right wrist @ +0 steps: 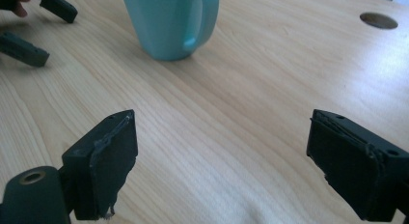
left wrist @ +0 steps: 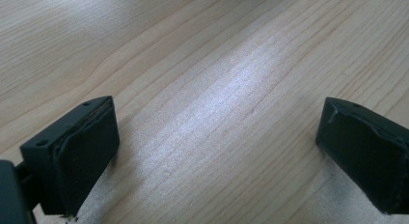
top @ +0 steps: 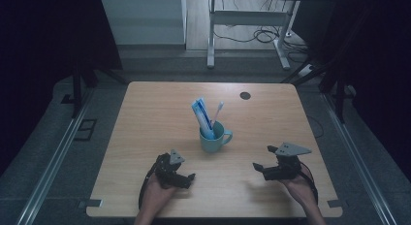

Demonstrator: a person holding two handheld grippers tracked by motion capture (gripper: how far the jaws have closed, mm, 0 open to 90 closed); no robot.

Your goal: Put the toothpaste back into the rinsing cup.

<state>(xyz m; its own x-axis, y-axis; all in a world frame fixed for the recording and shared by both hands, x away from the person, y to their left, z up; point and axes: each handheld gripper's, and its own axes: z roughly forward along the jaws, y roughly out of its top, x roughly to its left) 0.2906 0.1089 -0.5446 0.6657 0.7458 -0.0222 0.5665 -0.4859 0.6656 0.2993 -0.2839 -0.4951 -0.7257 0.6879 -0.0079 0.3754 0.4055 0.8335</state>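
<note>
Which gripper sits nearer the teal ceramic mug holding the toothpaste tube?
Left. The left gripper rests just in front-left of the teal ceramic mug; the right gripper sits farther off, front-right.

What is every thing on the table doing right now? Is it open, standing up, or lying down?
Left tongs: open, holding nothing, low over the bare table.
Right tongs: open, holding nothing, pointed toward the mug.
Mug: upright near the middle of the table, handle to the right, not touched.
Toothpaste tube: standing in the mug, leaning left.
Toothbrush: standing in the mug, leaning right.
Table: wooden top, one round hole.
</note>
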